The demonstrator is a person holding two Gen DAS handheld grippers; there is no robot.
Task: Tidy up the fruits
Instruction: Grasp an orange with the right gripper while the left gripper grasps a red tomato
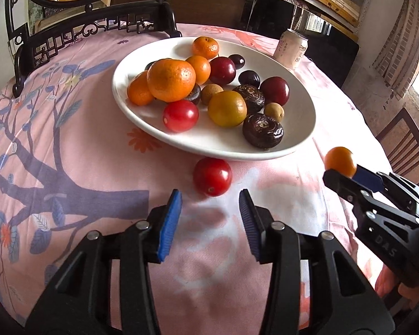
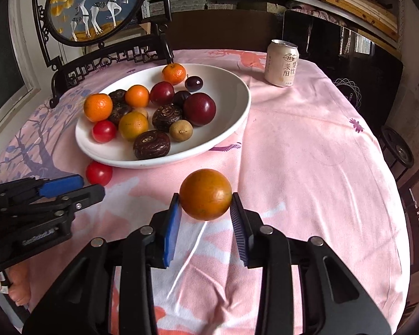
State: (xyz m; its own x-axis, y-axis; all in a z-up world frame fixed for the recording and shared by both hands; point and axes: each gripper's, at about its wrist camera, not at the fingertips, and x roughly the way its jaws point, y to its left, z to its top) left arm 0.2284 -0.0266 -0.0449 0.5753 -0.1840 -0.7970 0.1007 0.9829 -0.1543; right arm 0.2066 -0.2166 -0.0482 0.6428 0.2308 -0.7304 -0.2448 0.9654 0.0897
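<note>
an orange fruit [image 2: 205, 194] is held between the blue pads of the right gripper [image 2: 205, 217], apparently lifted clear of the pink tablecloth [image 2: 307, 150], though its underside is hidden. the left gripper [image 1: 210, 217] is spread wide and holds nothing, with a red fruit [image 1: 212, 176] lying on the cloth just ahead of its fingertips, seemingly touching the white plate [image 1: 299, 128] of fruit beyond it. a drink can [image 2: 281, 63] is seen far ahead of the right gripper.

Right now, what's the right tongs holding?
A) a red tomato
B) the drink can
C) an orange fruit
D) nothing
C: the right tongs are shut on an orange fruit, pinched between the blue pads above the tablecloth. The red tomato lies loose by the plate, and the can stands untouched at the far side.
</note>
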